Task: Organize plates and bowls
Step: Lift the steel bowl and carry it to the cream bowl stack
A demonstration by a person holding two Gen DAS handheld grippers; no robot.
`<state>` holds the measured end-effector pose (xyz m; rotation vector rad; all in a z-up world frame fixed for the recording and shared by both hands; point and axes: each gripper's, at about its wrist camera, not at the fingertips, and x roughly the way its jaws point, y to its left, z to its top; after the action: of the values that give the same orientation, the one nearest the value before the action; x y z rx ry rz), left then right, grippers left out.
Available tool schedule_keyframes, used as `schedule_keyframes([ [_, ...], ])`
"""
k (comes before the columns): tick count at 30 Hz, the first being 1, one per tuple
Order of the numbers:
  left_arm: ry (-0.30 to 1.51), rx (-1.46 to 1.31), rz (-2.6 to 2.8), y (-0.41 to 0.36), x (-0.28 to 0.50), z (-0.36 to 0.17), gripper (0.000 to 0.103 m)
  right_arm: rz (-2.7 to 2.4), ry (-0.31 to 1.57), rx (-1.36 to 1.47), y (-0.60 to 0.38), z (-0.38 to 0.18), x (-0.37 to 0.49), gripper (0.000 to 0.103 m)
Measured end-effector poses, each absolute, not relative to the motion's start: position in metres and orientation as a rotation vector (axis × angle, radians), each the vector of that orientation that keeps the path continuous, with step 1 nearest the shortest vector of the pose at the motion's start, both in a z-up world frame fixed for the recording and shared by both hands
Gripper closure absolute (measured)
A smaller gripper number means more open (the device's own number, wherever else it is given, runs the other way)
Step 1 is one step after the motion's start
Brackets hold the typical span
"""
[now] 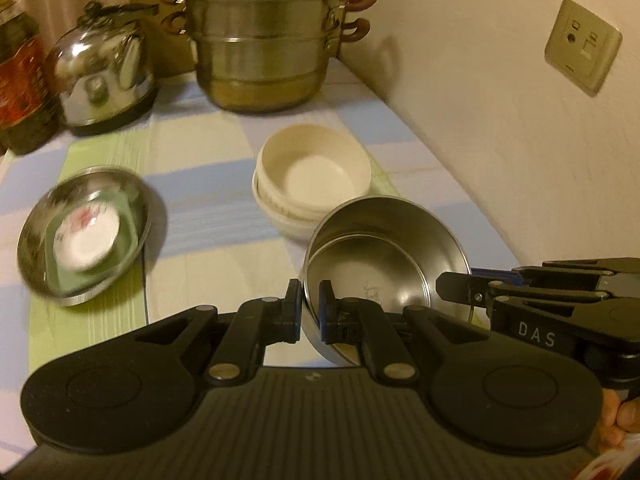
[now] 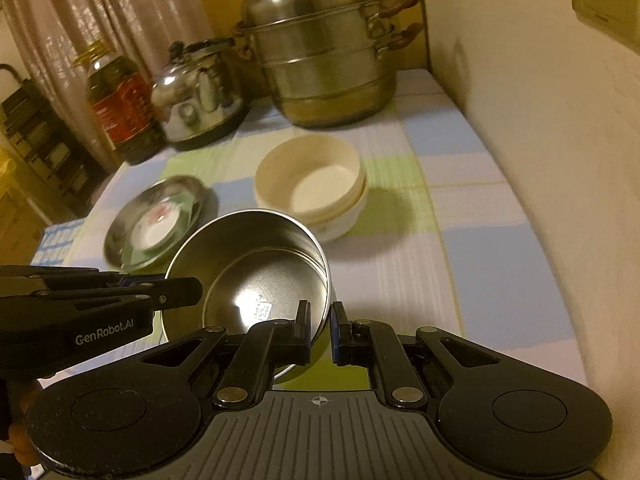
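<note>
A steel bowl hangs tilted above the checked tablecloth, held by both grippers. My left gripper is shut on its near-left rim, one pad inside and one outside. My right gripper is shut on the opposite rim. Just beyond the bowl stands a stack of cream bowls. To the left lies a steel plate holding a green dish and a small white saucer with a red pattern.
A tall steel steamer pot, a shiny kettle and an oil bottle line the back of the table. The wall with sockets runs along the right edge.
</note>
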<state>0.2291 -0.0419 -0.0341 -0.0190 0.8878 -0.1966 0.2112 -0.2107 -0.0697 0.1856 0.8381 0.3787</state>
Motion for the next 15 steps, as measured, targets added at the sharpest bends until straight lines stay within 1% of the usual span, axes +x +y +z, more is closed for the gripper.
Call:
schedule_keyframes([
  [15, 0.855, -0.023, -0.248, -0.029, 0.319, -0.014, 0.096, 0.317, 0.795, 0.196, -0.2, -0.04, 0.295, 0.093],
])
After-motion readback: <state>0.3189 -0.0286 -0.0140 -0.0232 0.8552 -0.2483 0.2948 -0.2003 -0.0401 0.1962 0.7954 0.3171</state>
